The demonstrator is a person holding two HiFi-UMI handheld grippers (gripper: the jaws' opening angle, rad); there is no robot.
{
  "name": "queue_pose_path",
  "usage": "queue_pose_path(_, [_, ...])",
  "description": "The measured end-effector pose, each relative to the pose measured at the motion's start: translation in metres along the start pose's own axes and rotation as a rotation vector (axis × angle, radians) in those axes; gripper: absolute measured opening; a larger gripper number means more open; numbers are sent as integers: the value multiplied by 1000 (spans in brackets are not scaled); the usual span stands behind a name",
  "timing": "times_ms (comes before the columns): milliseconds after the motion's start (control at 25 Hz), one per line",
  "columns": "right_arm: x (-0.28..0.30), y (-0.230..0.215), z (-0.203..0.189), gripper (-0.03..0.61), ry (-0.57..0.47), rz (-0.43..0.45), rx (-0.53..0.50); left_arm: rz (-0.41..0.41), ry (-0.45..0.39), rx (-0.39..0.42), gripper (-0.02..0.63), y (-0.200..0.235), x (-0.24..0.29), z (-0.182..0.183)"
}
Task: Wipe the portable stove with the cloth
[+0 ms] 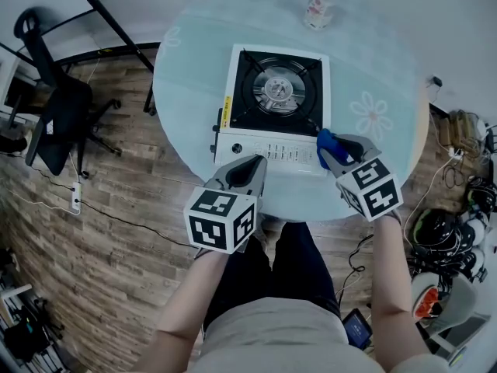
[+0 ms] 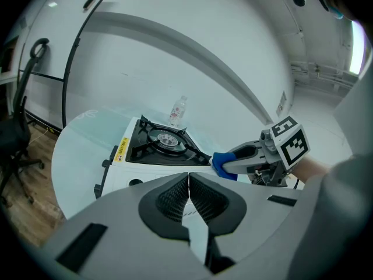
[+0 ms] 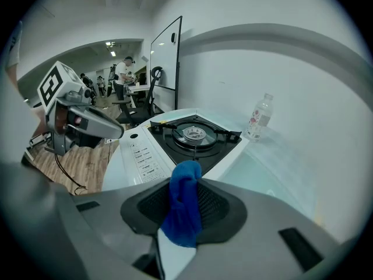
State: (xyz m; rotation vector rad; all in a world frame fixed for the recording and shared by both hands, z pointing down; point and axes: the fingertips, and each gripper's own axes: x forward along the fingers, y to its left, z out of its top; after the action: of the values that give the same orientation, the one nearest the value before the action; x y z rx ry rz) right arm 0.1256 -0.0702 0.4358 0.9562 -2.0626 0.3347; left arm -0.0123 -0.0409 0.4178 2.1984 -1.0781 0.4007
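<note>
Wiping could tug the blue cloth (image 3: 183, 217) from the right tongs' (image 1: 332, 154) clamp, the portable stove (image 1: 273, 103) seemingly unbraced by the closed, empty left tongs (image 2: 189, 197).

stove (image 1: 276, 107): white with a black burner, mid tabletop (image 1: 194, 92)
bottle (image 1: 319, 6): upright, beyond stove's far right corner
left tongs (image 1: 252, 162): tips at stove's near edge
right tongs (image 1: 330, 150): blue cloth (image 1: 326, 140) at tips, touching stove's near right corner
office chair (image 1: 54, 115): well left of stove
</note>
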Motion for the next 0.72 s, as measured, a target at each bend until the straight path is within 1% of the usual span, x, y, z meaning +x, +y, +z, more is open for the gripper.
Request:
queue_pose_path(120, [2, 9, 2, 124, -8, 8, 42, -4, 4, -1, 18, 1, -1, -2])
queue_pose_path(360, [10, 22, -1, 124, -2, 10, 92, -5, 9, -2, 18, 7, -6, -6])
queue_pose_path(560, [14, 24, -3, 123, -9, 2, 189, 0, 15, -9, 18, 14, -10, -11])
queue_pose_path(720, [16, 27, -1, 124, -3, -24, 198, 1, 23, -14, 18, 18, -14, -16])
